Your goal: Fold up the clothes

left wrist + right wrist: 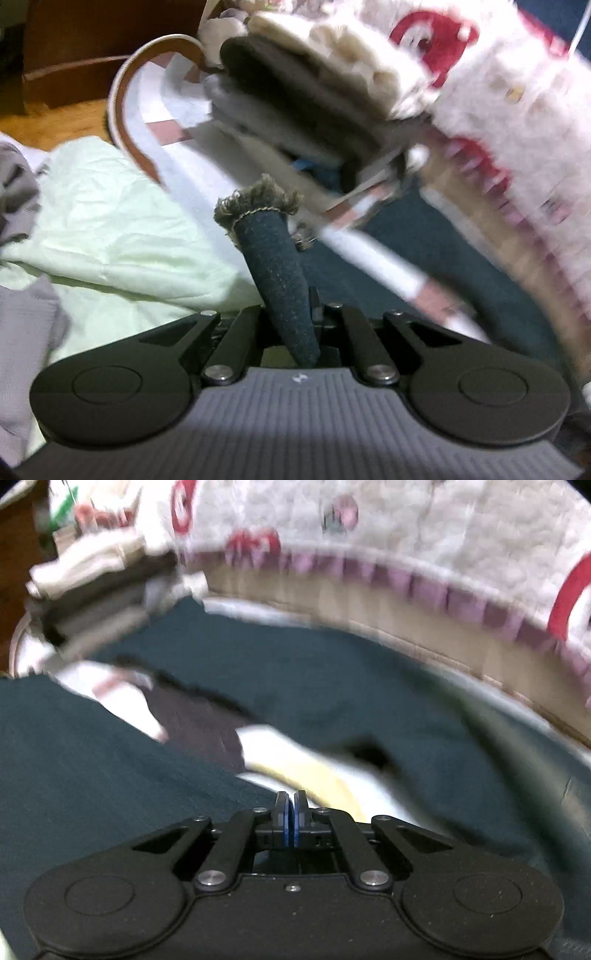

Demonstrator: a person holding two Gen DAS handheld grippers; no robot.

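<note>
Clothes: dark teal fabric lies spread in front of me, filling the middle of the right wrist view and reaching back towards the wall of patterned quilt.
Strip in my left tongs: a rolled, narrow piece of dark teal cloth with a frayed, tan-fringed end stands up from between the fingers and leans slightly left.
Left tongs: closed tight on that strip, which hides the pads; the fingers point down at the bed.
Right tongs: blue pads pressed together with nothing between them; I hold no cloth on this side.
Under the right tongs: a white and pale yellow patch shows just ahead of the fingertips, with teal fabric on both sides of it.
Folded stack: several folded pieces, dark, grey and cream, are piled at the upper middle of the left wrist view; the same pile sits blurred at the upper left of the other view.
Quilt: a white fluffy quilt with red shapes rises behind and to the right of the stack.
Pale green sheet: crumpled, lying left of my left tongs.
Grey garment: bunched at the far left edge, beside the green sheet.
Focus: both views are blurred, so finer detail I cannot tell.
</note>
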